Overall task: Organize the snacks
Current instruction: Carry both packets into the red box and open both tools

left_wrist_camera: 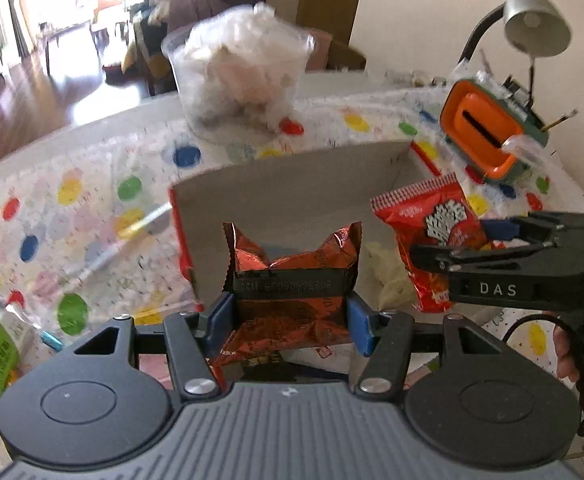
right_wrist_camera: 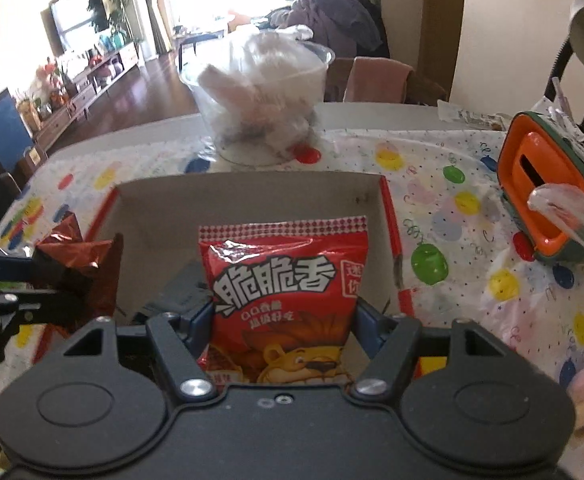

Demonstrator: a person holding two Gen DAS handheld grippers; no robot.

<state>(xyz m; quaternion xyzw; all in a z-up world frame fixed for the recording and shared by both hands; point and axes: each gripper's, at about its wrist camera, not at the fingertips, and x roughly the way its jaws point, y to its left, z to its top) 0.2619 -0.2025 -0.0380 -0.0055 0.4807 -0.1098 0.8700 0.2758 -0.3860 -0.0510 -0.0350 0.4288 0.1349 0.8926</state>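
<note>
My left gripper point(left_wrist_camera: 290, 316) is shut on a dark orange foil snack packet point(left_wrist_camera: 292, 256) and holds it in front of an open cardboard box point(left_wrist_camera: 292, 184). My right gripper point(right_wrist_camera: 286, 320) is shut on a red snack bag with a lion on it point(right_wrist_camera: 284, 280), held over the same box point(right_wrist_camera: 252, 204). In the left wrist view the right gripper point(left_wrist_camera: 475, 240) and its red bag point(left_wrist_camera: 431, 232) are at the right. In the right wrist view the left gripper point(right_wrist_camera: 4, 280) and its foil packet point(right_wrist_camera: 80, 268) are at the left edge.
A clear plastic tub of wrapped items point(left_wrist_camera: 240, 76) stands behind the box on the polka-dot tablecloth point(left_wrist_camera: 72, 200). An orange and green container point(left_wrist_camera: 487, 132) and a desk lamp point(left_wrist_camera: 531, 16) are at the right. A green packet point(left_wrist_camera: 0, 356) lies at the left.
</note>
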